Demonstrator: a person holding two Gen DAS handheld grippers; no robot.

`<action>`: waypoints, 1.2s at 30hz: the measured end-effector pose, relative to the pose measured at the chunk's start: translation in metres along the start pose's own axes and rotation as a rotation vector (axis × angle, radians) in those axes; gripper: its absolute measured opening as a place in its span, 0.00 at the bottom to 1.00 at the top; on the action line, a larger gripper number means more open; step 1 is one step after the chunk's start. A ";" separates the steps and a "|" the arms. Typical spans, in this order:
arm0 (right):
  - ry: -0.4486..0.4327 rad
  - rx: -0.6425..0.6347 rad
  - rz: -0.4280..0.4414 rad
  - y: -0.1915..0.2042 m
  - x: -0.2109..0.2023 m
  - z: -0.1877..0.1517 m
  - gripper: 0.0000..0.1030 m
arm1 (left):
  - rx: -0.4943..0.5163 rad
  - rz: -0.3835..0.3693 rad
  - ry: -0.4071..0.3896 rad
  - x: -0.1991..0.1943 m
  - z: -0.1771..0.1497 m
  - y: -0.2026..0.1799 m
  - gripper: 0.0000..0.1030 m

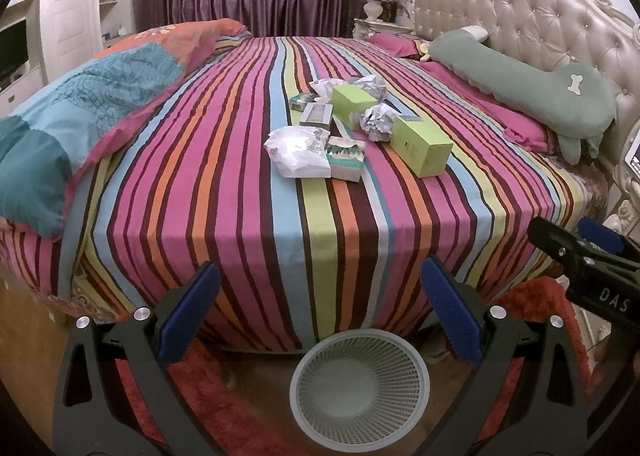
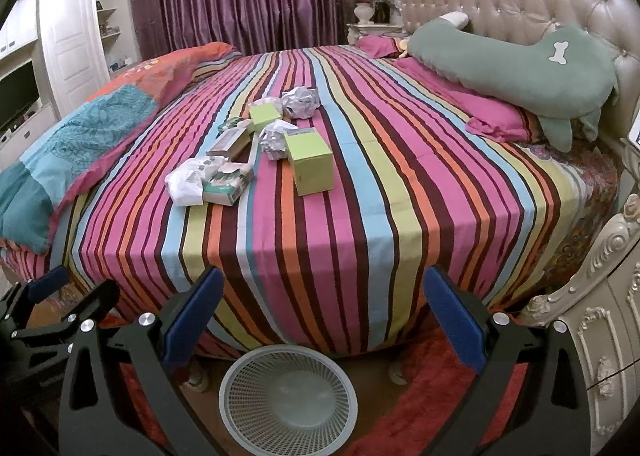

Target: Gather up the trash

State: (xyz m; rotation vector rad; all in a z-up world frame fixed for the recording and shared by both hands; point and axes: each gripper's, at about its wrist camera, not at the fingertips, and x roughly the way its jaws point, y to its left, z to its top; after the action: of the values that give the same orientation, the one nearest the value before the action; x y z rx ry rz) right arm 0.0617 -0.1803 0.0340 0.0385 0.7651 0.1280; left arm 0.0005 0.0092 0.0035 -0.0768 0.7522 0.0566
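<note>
A pile of trash lies mid-bed on the striped sheet: two green boxes [image 1: 421, 144] [image 2: 310, 158], crumpled paper balls [image 1: 377, 122] [image 2: 301, 101], a white plastic bag [image 1: 296, 152] [image 2: 192, 178] and small patterned cartons [image 1: 346, 158] [image 2: 228, 186]. A grey mesh waste basket [image 1: 360, 384] [image 2: 288, 396] stands empty on the floor at the bed's near edge. My left gripper [image 1: 320, 312] is open and empty above the basket. My right gripper [image 2: 324, 316] is open and empty, also near the bed's edge; it shows at the right in the left wrist view [image 1: 580, 252].
A blue-orange quilt [image 1: 80, 104] lies folded on the bed's left. A green dog-shaped pillow [image 2: 516, 68] and pink pillows lean at the tufted headboard [image 1: 540, 16]. A carved nightstand [image 2: 600, 336] stands right. A red rug [image 2: 420, 416] covers the floor.
</note>
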 end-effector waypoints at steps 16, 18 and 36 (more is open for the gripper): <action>0.004 -0.010 -0.007 0.003 0.001 -0.001 0.93 | -0.010 -0.008 0.008 0.001 0.000 -0.001 0.94; 0.007 -0.013 -0.006 0.004 0.002 -0.002 0.93 | -0.012 -0.008 0.008 0.002 0.000 -0.001 0.94; 0.012 -0.015 -0.003 0.005 0.004 -0.003 0.93 | -0.008 -0.015 0.010 0.002 0.000 -0.007 0.94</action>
State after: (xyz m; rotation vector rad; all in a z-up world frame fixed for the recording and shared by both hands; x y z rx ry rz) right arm 0.0617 -0.1753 0.0297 0.0225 0.7757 0.1315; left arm 0.0023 0.0027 0.0021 -0.0903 0.7613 0.0454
